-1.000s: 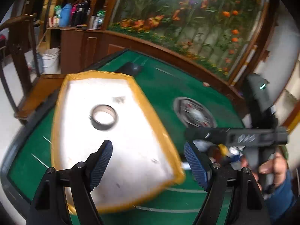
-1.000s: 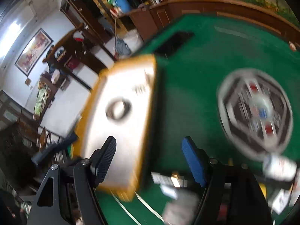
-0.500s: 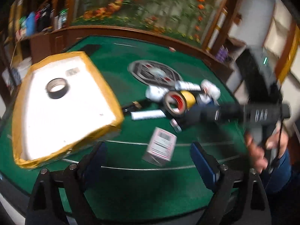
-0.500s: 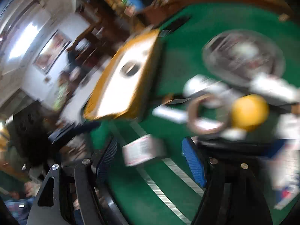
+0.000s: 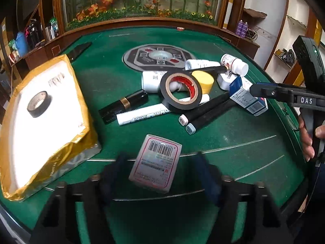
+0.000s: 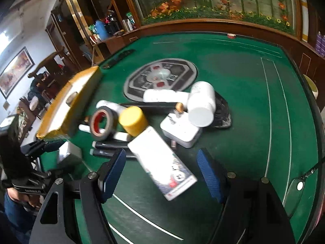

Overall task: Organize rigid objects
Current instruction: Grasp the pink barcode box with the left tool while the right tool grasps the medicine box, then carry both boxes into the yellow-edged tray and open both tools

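Observation:
My left gripper hangs low over a pink-white barcoded box lying on the green felt. Its blurred jaws are closing with the box between them, and gaps still show on both sides. My right gripper stands open astride a white-and-blue carton without touching it. That carton lies at the right end of a pile: a black tape roll, a yellow cap, white bottles, a white marker, black markers. A yellow-edged white tray holds a small tape roll.
The table's round centre panel lies behind the pile. A wooden rim and a planter wall bound the far side. A white plug and a black pouch lie at the right of the pile. A hand holds the right gripper.
Both views swung from the tray on the left to the pile. My left gripper dropped over the barcoded box and its jaws narrowed. My right gripper came over the white-and-blue carton.

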The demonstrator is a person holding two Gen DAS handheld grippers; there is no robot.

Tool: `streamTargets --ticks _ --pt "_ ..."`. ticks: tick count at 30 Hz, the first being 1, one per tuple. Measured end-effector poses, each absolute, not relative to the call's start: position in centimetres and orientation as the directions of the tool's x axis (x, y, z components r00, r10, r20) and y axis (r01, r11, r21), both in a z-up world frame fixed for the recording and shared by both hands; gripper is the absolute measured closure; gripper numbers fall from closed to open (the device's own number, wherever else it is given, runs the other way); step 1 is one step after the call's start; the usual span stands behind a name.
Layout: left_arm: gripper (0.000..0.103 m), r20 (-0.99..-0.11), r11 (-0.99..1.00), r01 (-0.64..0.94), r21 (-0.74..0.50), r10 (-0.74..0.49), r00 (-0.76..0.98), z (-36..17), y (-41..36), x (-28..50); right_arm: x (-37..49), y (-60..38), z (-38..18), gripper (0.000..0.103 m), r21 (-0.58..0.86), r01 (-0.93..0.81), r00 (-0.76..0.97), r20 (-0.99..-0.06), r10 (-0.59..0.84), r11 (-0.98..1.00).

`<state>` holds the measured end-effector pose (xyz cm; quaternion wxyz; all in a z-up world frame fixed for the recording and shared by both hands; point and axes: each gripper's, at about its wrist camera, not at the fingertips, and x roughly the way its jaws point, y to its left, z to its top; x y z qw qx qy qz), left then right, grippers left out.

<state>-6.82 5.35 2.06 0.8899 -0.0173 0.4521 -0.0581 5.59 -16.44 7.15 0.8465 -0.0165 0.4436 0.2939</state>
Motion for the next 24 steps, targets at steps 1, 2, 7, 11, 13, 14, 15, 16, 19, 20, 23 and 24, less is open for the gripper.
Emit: streamTargets --ticks 1,2,7,11,13,14,15,16,19,20,23,24 --pt "0.055 -0.814 0.993 0.081 -0.080 -0.112 0.569 1.6 5.3 -6.6 5.7 -16.3 7.1 0.031 0.222 -0.515 0.438 -0.763 0.476 0.828" --pt "0.057 -0.806 0.995 0.080 -0.062 -0.097 0.584 1.6 5.2 -6.7 5.8 -16.1 6.7 0.031 0.215 -0.523 0.430 -0.769 0.473 0.825" --pt "0.058 -0.798 0.997 0.073 -0.007 -0.050 0.601 1.3 4.4 -7.0 4.6 -14.5 5.8 0.060 0.172 -0.588 0.401 -0.786 0.470 0.790" --pt "0.058 -0.793 0.998 0.068 -0.014 -0.053 0.606 1.2 4.5 -7.1 3.7 -13.5 5.6 0.066 0.165 -0.611 0.390 -0.788 0.476 0.774" --pt "0.058 -0.792 0.998 0.067 -0.012 -0.051 0.609 1.3 4.5 -7.2 3.7 -13.6 5.6 0.066 0.192 -0.608 0.378 -0.783 0.494 0.770" --pt "0.058 -0.791 0.998 0.066 -0.012 -0.050 0.609 1.3 4.4 -7.0 3.7 -13.6 5.6 0.066 0.206 -0.607 0.371 -0.781 0.503 0.768" --pt "0.058 -0.790 0.998 0.063 -0.014 -0.050 0.611 1.3 4.4 -7.0 3.7 -13.7 5.7 0.066 0.222 -0.608 0.367 -0.773 0.517 0.763" --pt "0.059 -0.789 0.998 0.059 -0.015 -0.048 0.612 1.3 4.5 -6.9 3.5 -13.9 6.0 0.066 0.238 -0.611 0.365 -0.761 0.536 0.755" --pt "0.062 -0.785 0.998 0.047 -0.029 -0.051 0.617 1.4 4.8 -6.9 3.3 -14.0 6.8 0.066 0.300 -0.628 0.352 -0.714 0.606 0.718" --pt "0.062 -0.783 0.998 0.045 -0.042 -0.061 0.619 1.4 5.0 -6.9 3.2 -14.0 7.1 0.066 0.312 -0.630 0.352 -0.702 0.619 0.711" --pt "0.063 -0.776 0.995 0.038 -0.090 -0.094 0.623 1.5 5.7 -7.0 3.2 -14.1 7.5 0.066 0.345 -0.628 0.346 -0.679 0.647 0.698" --pt "0.063 -0.775 0.995 0.037 -0.097 -0.099 0.624 1.5 5.8 -7.0 3.2 -14.0 7.5 0.066 0.350 -0.626 0.345 -0.678 0.650 0.697"
